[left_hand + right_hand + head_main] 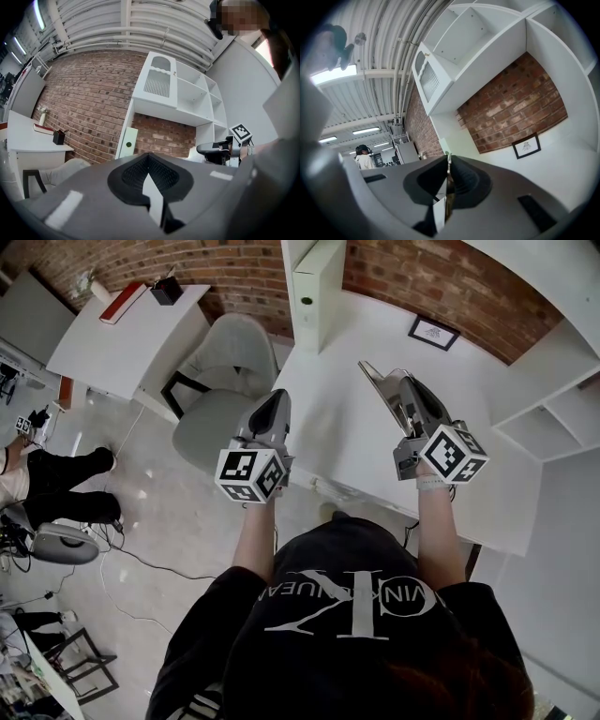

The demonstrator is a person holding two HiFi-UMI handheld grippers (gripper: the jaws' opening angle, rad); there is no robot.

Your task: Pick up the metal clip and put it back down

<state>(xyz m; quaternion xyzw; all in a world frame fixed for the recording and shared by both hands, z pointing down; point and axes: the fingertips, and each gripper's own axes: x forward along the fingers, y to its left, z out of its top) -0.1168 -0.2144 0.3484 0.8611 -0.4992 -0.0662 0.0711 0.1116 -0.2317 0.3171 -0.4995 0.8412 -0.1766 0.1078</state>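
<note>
My right gripper (372,371) (448,159) is raised over the white desk (337,437), pointing up and away. Its jaws are shut on a thin shiny metal clip (449,187). The clip shows as a narrow strip between the pads, and in the head view as a silvery piece (386,392) along the jaws. My left gripper (275,401) (149,160) hangs over the desk's left edge, also tilted up. It is shut, with nothing between its fingers. The right gripper (220,149) also shows at the right of the left gripper view.
A grey chair (225,381) stands left of the desk. A white binder (314,282) and a framed picture (433,332) sit at the back by the brick wall. White shelves (553,409) rise at the right. A second desk (122,334) is far left.
</note>
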